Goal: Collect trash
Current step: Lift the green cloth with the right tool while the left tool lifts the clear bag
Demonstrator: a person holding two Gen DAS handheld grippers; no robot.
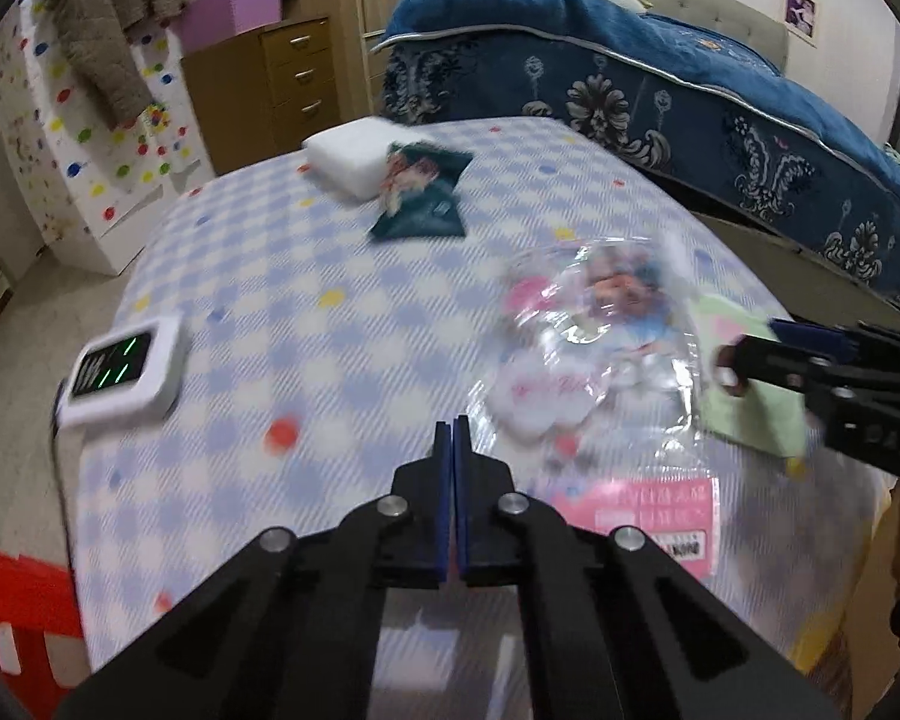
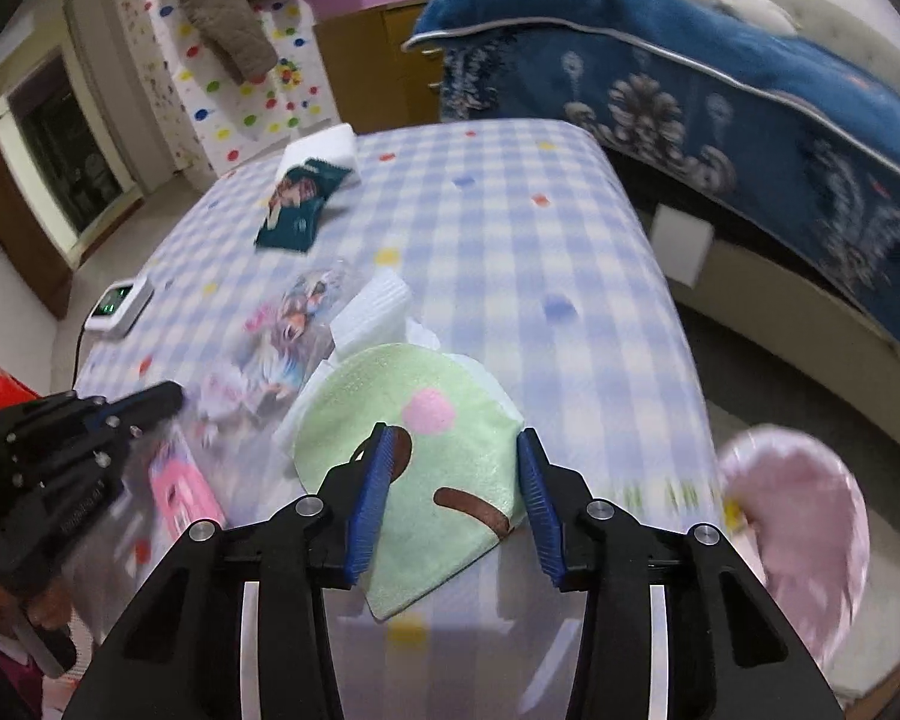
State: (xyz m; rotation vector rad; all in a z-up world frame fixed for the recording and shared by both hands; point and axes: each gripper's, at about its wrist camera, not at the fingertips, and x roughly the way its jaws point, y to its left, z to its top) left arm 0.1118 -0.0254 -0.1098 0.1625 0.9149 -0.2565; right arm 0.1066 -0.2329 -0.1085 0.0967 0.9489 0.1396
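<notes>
A bedroom: a table draped in a blue-and-white checked cloth (image 1: 342,276) stands beside a bed heaped with a dark blue patterned blanket (image 1: 660,96). Behind it, a wooden chest of drawers (image 1: 294,72) holds a purple bin (image 1: 234,6); a brown jacket (image 1: 102,30) hangs over a white, polka-dotted cabinet (image 1: 120,144).

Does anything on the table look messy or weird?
Yes. A green cloth lies crooked over white tissues, partly covering them, beside a crinkled clear plastic bag. A dark green snack packet leans up against a white block.
</notes>
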